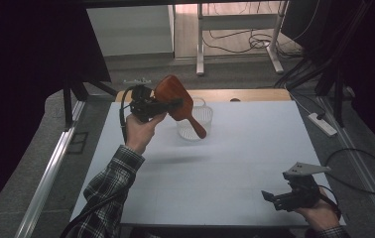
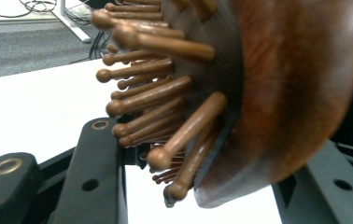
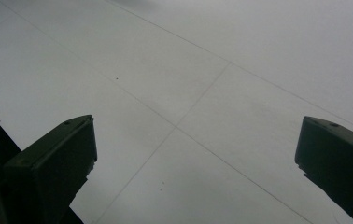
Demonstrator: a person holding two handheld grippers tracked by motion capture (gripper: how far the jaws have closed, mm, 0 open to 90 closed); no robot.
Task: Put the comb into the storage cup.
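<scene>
A brown wooden paddle hairbrush (image 1: 175, 99) is held in the air by my left gripper (image 1: 171, 104), whose jaws are shut on the brush head. Its handle slants down to the right, in front of a clear plastic cup (image 1: 195, 122) that stands on the white table (image 1: 235, 158). Seen from the left gripper view, the hairbrush (image 2: 277, 93) sits between the two black jaws with its wooden bristles pointing left. My right gripper (image 1: 270, 198) hovers low at the table's front right corner, open and empty. The right gripper view shows its jaws (image 3: 193, 158) wide apart above the bare table (image 3: 188, 84).
A white power strip (image 1: 323, 124) lies on the floor to the right of the table, with cables around it. Beyond the far edge stand white desk legs (image 1: 200, 49) and tangled cords. A metal rail (image 1: 51, 168) runs along the left side.
</scene>
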